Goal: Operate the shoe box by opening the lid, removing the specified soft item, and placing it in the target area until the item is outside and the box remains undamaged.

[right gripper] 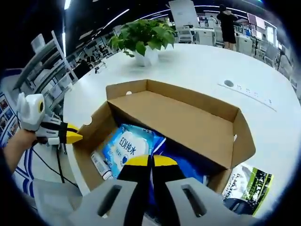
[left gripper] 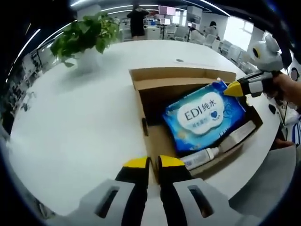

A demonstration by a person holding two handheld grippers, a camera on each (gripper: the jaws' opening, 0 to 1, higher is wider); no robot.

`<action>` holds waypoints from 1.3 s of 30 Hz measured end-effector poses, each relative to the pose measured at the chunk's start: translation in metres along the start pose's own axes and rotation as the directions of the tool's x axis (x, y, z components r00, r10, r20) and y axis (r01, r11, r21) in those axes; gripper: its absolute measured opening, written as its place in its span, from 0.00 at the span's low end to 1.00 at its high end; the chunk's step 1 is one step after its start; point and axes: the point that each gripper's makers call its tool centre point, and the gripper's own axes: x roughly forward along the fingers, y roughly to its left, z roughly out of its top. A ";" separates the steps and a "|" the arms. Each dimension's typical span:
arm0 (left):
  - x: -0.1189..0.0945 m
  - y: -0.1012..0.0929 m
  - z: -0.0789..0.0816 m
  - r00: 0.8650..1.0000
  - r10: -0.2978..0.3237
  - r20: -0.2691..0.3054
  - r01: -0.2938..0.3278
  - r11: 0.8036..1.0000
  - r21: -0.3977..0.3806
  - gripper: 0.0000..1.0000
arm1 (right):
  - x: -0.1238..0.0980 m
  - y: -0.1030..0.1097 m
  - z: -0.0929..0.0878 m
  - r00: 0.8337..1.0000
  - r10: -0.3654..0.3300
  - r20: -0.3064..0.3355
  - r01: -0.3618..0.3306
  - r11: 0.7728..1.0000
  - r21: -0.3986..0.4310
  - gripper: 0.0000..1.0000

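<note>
Left gripper view is taking in the round white bench [left gripper: 80,127] first, spreading wide under everything, with a potted plant [left gripper: 84,37] sitting near its far edge. On it the cardboard shoe box [left gripper: 155,82] is standing open, its lid [right gripper: 178,117] leaning back and upright in the right gripper view. Inside the box a blue wet-wipes pack [left gripper: 204,117] is lying tilted, one corner raised toward the right claw [left gripper: 231,89], whose yellow tips are pressing together at that corner; it looks to be pinching the pack's edge, though the contact itself is too small to be sure of. A slim white tube [left gripper: 202,157] is lying just beside the pack along the box wall. The left claw [left gripper: 154,163] is hovering closed and empty just short of the near box wall. In the right gripper view, a printed packet [right gripper: 247,186] is lying on the bench outside the box.

I am judging the lid step done and the pack still inside. The risk from here: a grip on only a thin corner could slip as the soft pack sags, dropping it back. Dragging it sideways could catch the cardboard wall and tear or shift the box, since nothing is steadying it.
</note>
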 end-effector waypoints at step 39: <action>0.076 -0.074 0.003 0.939 -0.243 -0.243 0.261 0.964 0.044 0.18 | -0.001 -0.027 -0.025 0.998 -0.008 -0.055 0.008 1.000 0.000 0.00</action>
